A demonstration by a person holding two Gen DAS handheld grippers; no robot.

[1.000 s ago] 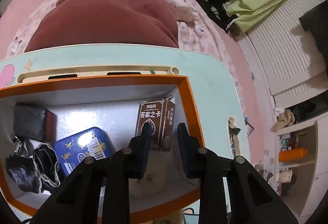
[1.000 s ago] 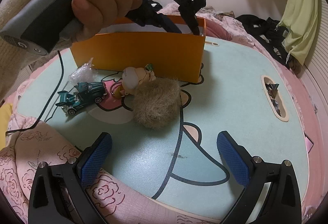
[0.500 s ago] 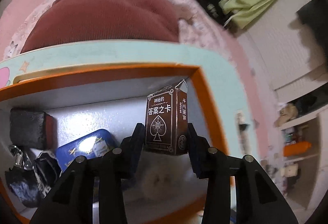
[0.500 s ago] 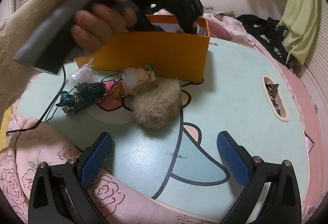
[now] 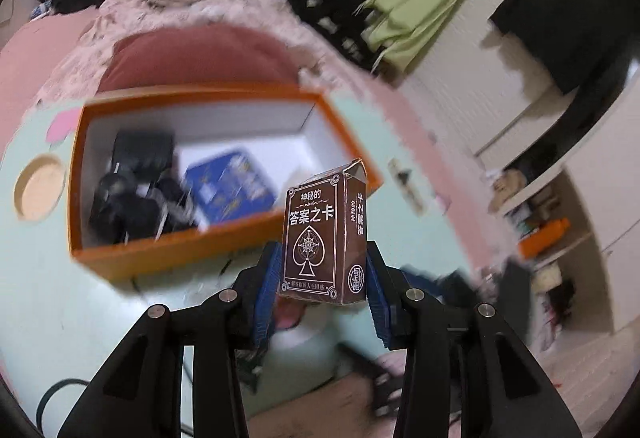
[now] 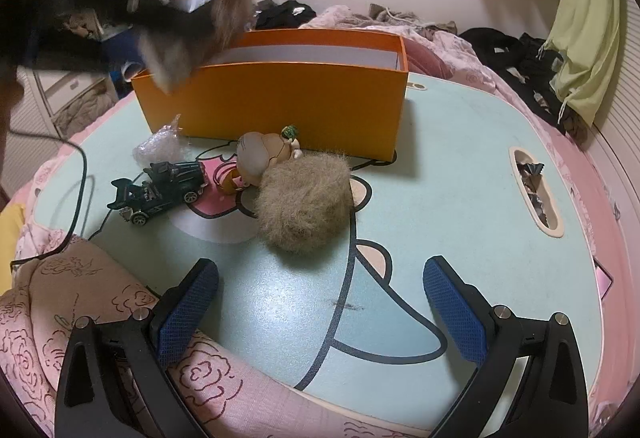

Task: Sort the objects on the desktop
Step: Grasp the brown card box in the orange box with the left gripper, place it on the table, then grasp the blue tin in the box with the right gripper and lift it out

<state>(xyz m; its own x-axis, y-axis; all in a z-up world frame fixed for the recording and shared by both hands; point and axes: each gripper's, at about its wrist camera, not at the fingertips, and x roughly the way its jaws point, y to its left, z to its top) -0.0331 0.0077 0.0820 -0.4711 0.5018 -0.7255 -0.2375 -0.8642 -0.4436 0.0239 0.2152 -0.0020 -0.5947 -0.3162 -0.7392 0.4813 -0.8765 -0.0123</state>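
Observation:
My left gripper (image 5: pixel 322 258) is shut on a brown card box (image 5: pixel 324 234) with a white spade on its front, held upright in the air in front of the orange box (image 5: pixel 176 258). Inside that box lie a blue tin (image 5: pixel 232 189) and black items (image 5: pixel 132 193). In the right wrist view the left gripper (image 6: pixel 80 1) is a dark blur at the top left, above the orange box (image 6: pixel 272 105). My right gripper (image 6: pixel 320 302) stands open over the mint table (image 6: pixel 460 197), empty, with a tan fur ball (image 6: pixel 304 201) beyond it.
A dark toy car (image 6: pixel 160 189), a small figurine (image 6: pixel 264 153) and crumpled clear plastic (image 6: pixel 158 145) lie in front of the orange box. A slot (image 6: pixel 534 189) in the table's right side holds wrappers. A pink blanket (image 6: pixel 100 318) covers the near left edge. A black cable (image 6: pixel 80 177) trails at the left.
My left gripper closed on the card box inside the orange box, lifted it out and pulled back from the box. The right gripper has not moved.

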